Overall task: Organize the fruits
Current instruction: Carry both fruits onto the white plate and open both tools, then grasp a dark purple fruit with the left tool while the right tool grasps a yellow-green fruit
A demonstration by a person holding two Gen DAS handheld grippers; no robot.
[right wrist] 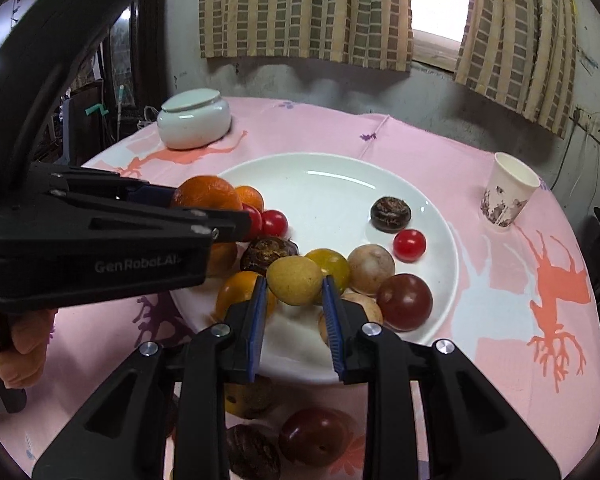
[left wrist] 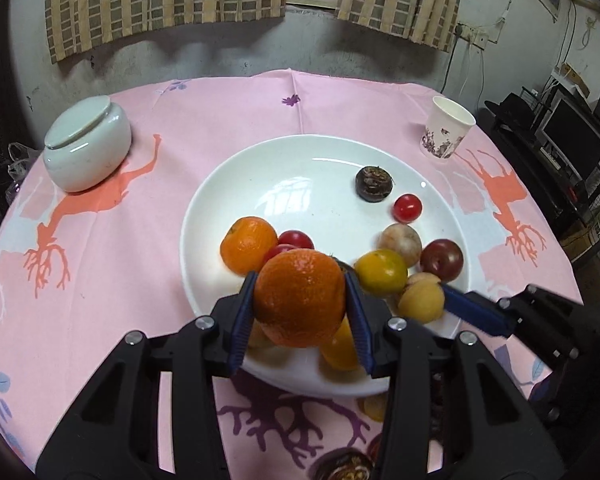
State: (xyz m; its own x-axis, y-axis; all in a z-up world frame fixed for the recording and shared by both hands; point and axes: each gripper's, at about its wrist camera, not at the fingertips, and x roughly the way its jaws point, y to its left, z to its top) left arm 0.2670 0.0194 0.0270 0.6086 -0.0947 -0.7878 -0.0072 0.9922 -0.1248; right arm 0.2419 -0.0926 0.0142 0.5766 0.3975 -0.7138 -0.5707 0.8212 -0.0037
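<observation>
In the left wrist view, the left gripper (left wrist: 300, 300) has its blue pads clamped on a large orange (left wrist: 299, 298), held above the near edge of the white plate (left wrist: 236, 172). On the plate lie a smaller orange (left wrist: 247, 245), cherry tomatoes and a dark plum (left wrist: 442, 260). In the right wrist view, the right gripper (right wrist: 295, 292) is closed on a yellow fruit (right wrist: 295, 280) over the near part of the plate (right wrist: 420, 184); a plum (right wrist: 314, 436) lies nearer, on the pink cloth (right wrist: 500, 320).
</observation>
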